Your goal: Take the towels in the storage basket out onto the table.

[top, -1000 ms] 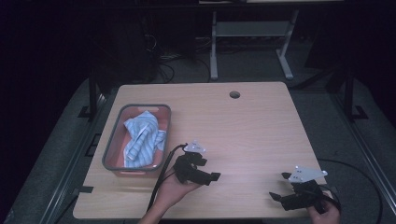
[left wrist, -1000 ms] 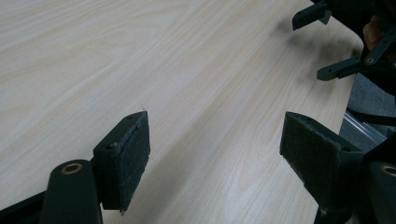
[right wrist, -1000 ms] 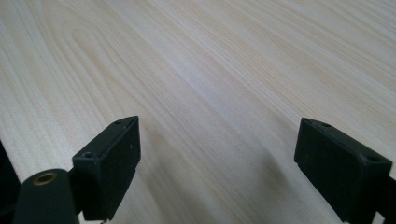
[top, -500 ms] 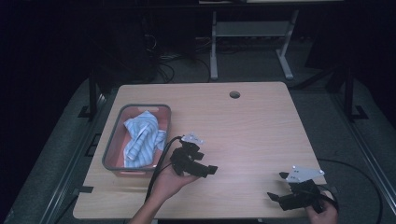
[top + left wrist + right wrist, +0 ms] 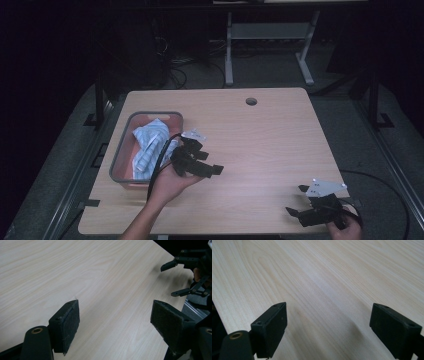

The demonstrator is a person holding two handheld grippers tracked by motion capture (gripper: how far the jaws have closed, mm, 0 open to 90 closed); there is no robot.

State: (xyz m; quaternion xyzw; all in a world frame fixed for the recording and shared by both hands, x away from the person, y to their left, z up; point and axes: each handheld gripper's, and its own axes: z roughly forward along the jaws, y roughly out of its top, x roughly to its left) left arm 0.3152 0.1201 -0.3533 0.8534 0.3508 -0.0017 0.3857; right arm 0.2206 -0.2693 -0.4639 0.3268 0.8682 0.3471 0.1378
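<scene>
I work at a pale wooden table [image 5: 270,135] with a fine straight grain, a round cable hole [image 5: 251,101] near its far edge, and rounded corners; it stands on a dark grey floor [image 5: 350,115] in a dim room. Beyond the far edge I see the white legs of another desk frame [image 5: 305,65] and a tangle of dark cables [image 5: 172,65] on the floor, and the rest of the background falls into black. Metal rails [image 5: 395,165] run along the floor on either side of the table. My left gripper [image 5: 212,167] sits near the table's middle left, held in my left hand [image 5: 170,182], its jaws spread wide with nothing between them; in the left gripper view its fingers [image 5: 66,326] hover over bare wood. Its cable [image 5: 160,160] loops back over the tray. Just beside it, on the left part of the table, stands a grey-rimmed tray [image 5: 120,155] with a reddish inside, and in it lies a crumpled blue-and-white striped cloth [image 5: 147,147], close to my left gripper but not touched by it. My right gripper [image 5: 300,202] rests at the near right corner of the table, held in my right hand [image 5: 345,230], with its grey three-cornered plate [image 5: 327,187] on top. Its jaws are also spread apart and empty; in the right gripper view its fingers [image 5: 273,327] frame only plain wood grain. The two grippers are well apart.
</scene>
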